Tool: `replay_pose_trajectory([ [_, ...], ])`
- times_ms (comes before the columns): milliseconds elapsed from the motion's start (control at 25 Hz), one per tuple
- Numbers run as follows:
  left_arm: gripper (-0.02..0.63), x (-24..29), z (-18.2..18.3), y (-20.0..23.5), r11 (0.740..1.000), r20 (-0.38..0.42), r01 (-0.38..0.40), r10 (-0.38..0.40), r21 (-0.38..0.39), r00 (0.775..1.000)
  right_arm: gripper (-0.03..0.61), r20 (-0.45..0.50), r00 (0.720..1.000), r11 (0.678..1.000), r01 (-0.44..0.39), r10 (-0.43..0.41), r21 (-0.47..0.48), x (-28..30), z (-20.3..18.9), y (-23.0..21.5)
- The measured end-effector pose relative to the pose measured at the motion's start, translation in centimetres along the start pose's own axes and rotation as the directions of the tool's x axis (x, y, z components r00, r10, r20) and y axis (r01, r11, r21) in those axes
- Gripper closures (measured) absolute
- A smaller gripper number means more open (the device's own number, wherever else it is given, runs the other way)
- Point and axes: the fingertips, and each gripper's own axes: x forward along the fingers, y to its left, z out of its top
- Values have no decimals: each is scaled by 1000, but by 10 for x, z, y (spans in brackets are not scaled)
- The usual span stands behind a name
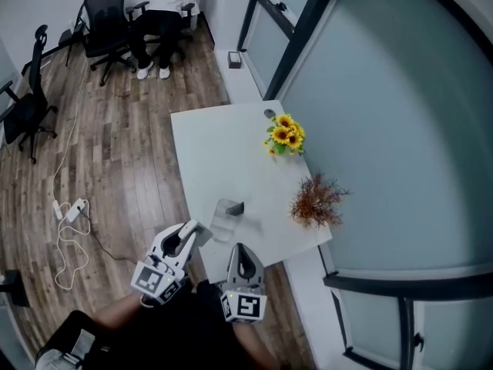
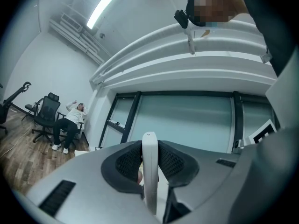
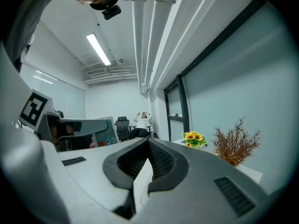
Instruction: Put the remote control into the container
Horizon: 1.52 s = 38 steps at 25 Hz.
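1. Office space with a wood-plank floor (image 1: 115,168) and a glass wall (image 1: 385,129) along one side. A person (image 1: 166,6) sits in a black office chair (image 1: 104,21) way at the back, and a white cable (image 1: 71,230) is sprawled on the floor.
2. White counter (image 1: 208,153) in the middle. On it there's a little bunch of sunflowers (image 1: 286,136) and a dried brown plant (image 1: 316,200), both on the glass-wall side. A clear container (image 1: 223,223) sits closer to the near edge, with something dark at its far rim. Can't tell what that is.
3. Left gripper (image 2: 149,148): its fingers (image 2: 124,164) are clamped on the remote control (image 2: 149,171), one on each flat side. From the left gripper view you see the remote edge-on, a thin white slab standing upright and poking up past the tips.
4. From the right gripper view you can catch the remote's face, pale with a few reddish buttons.
5. So the remote is up in the left gripper, not in the container. In the head view that gripper sits at the counter's near-left edge, close to the container.
6. Right gripper (image 3: 148,146): fingers pressed together at the tips with nothing between them. It hangs off the near edge of the counter, beside the left one, pointed toward the plants.
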Motion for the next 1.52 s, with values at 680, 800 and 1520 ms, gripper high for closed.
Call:
replay_pose_trajectory([
  [680, 518, 5, -4, -6, 999, -6, 30, -30, 12, 1000, 574, 4, 1000, 1000, 20, -20, 12, -3, 3, -7],
  [800, 518, 9, -6, -8, 1000, -13, 16, -16, -6, 1000, 574, 2, 1000, 1000, 17, -17, 17, -3, 2, -12],
  [1520, 518, 31, -34, -24, 991, -22, -134, 134, 1, 991, 574, -1, 995, 994, -98, 98, 50, -5, -3, -48],
])
